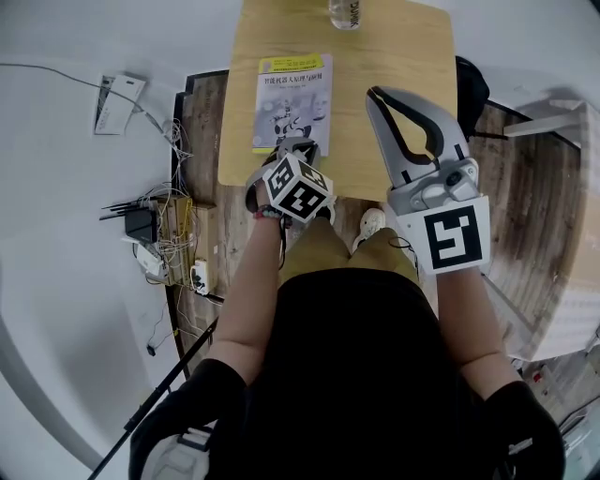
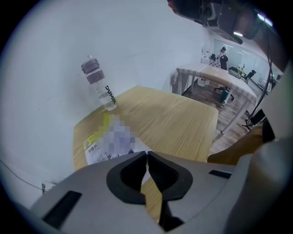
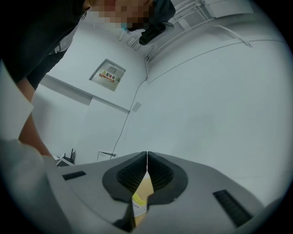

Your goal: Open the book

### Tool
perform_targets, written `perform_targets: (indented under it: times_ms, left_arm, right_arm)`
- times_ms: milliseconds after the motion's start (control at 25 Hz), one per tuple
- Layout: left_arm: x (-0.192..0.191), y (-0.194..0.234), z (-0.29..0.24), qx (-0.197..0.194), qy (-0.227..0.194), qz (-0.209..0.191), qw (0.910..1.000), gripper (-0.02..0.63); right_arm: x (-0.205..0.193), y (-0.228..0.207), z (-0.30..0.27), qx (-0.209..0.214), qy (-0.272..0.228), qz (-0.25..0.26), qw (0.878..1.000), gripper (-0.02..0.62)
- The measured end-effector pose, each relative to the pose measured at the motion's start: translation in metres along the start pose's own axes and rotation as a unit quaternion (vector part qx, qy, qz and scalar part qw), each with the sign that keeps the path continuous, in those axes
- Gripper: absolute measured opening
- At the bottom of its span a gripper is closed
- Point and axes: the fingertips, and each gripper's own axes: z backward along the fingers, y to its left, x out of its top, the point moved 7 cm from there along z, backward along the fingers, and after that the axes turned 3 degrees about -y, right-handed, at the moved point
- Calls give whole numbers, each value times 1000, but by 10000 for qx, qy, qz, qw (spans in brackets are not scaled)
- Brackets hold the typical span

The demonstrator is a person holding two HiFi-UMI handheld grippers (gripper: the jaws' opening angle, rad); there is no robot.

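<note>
Nothing done yet: book lies closed on the table. My left gripper is by its near edge, jaws together, empty. My right gripper is raised, closed, empty. Cover lift is left.

Bottle cut off by top edge, near edge of book hidden behind left gripper

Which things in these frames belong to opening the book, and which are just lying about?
Belongs to the job:
- book, lying closed on the table
- left gripper, shut, by the book's near edge
- right gripper, shut, empty

Just lying about:
- water bottle at the table's far end
- router and cables on the floor
</note>
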Motion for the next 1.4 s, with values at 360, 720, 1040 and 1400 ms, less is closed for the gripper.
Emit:
perform_targets:
  times_ms: [360, 720, 1040, 1400]
  left_arm:
    - [5, 16, 17, 130, -352, 69, 9993, 25]
    - [3, 48, 49, 580, -614, 239, 9961, 25]
    - [-8, 75, 71, 1097, -762, 338, 9905, 25]
    - [-36, 104, 86, 1521, -794, 488, 9840, 25]
  right_arm:
    - [-5, 2, -23, 14, 17, -55, 10000, 29]
    - [-3, 7, -45, 177, -70, -98, 9998, 29]
    - [-1, 18, -63, 321, -120, -89, 9994, 29]
    - [5, 36, -82, 449, -128, -67, 9989, 29]
